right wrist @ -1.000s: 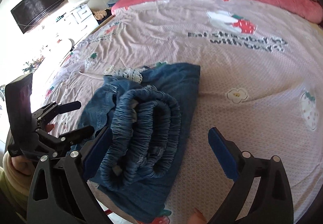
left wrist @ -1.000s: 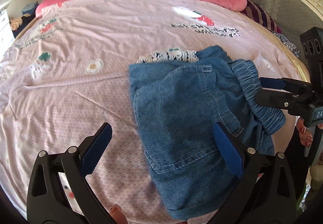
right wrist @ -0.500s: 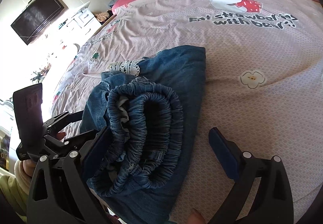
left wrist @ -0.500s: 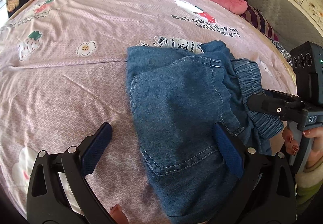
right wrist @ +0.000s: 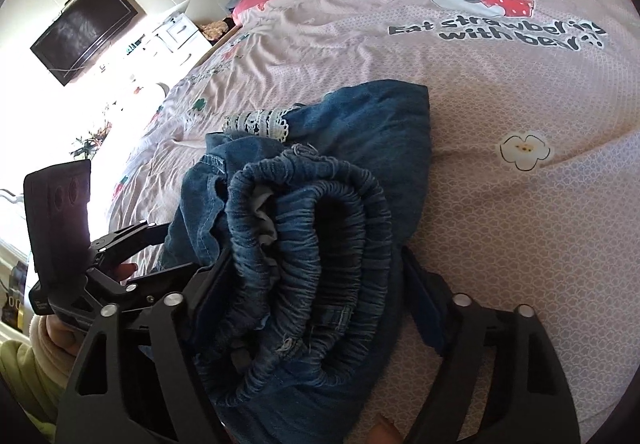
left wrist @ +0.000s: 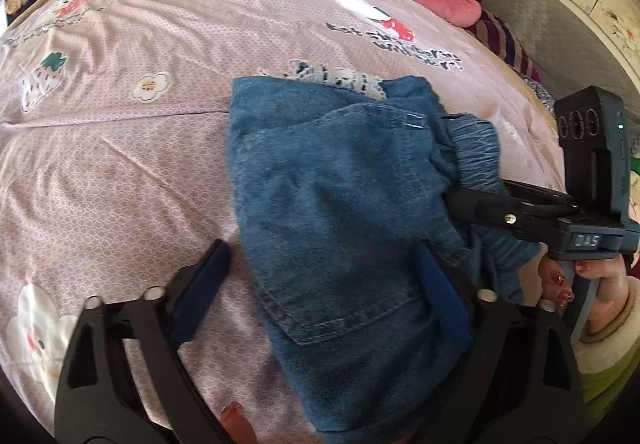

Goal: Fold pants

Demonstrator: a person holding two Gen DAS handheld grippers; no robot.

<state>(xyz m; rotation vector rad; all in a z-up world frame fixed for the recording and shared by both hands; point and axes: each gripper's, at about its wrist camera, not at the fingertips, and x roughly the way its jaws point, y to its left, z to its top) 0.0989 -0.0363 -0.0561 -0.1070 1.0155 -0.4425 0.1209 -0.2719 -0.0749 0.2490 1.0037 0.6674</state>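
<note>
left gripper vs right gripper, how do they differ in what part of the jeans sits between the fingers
The left gripper straddles the flat pocket side of the folded jeans, with bed sheet also between its fingers; the right gripper straddles the bunched elastic waistband, which fills nearly its whole gap. The left's left finger stands clear over the sheet; both right fingers sit close beside denim. Shared: black frames, blue pads, jaws closing, angled down at the same jeans.
</note>
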